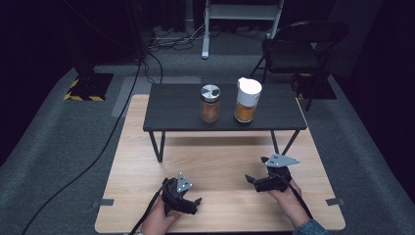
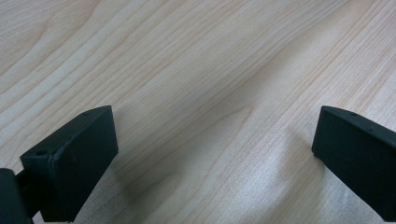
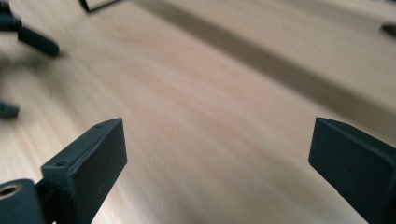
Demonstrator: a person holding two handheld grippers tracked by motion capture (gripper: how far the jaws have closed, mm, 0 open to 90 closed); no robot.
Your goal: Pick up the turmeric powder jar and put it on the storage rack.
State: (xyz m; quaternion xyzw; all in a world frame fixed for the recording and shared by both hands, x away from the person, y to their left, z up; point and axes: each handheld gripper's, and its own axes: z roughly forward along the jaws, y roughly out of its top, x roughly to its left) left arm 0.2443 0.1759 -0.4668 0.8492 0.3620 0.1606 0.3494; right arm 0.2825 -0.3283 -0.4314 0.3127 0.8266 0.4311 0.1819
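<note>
Two spice jars stand on a low dark shelf (image 1: 181,110) at the far side of the wooden table (image 1: 220,161). One jar has a silver lid (image 1: 210,104); the other (image 1: 247,100), to its right, has a white lid. Both hold orange-brown powder. My left gripper (image 1: 196,205) (image 2: 215,140) rests near the table's front edge, open, with bare wood between its jaws. My right gripper (image 1: 255,169) (image 3: 217,154) is open too, low over the table at the front right, well short of the shelf. In the right gripper view the left gripper's jaw tips (image 3: 32,39) show at the top left.
The shelf stands on thin black legs (image 1: 157,146) with a gap underneath. Behind the table are a black folding chair (image 1: 303,49), a white desk frame (image 1: 242,14), a stand base with yellow-black tape (image 1: 88,88) and a cable (image 1: 98,156) on the grey carpet.
</note>
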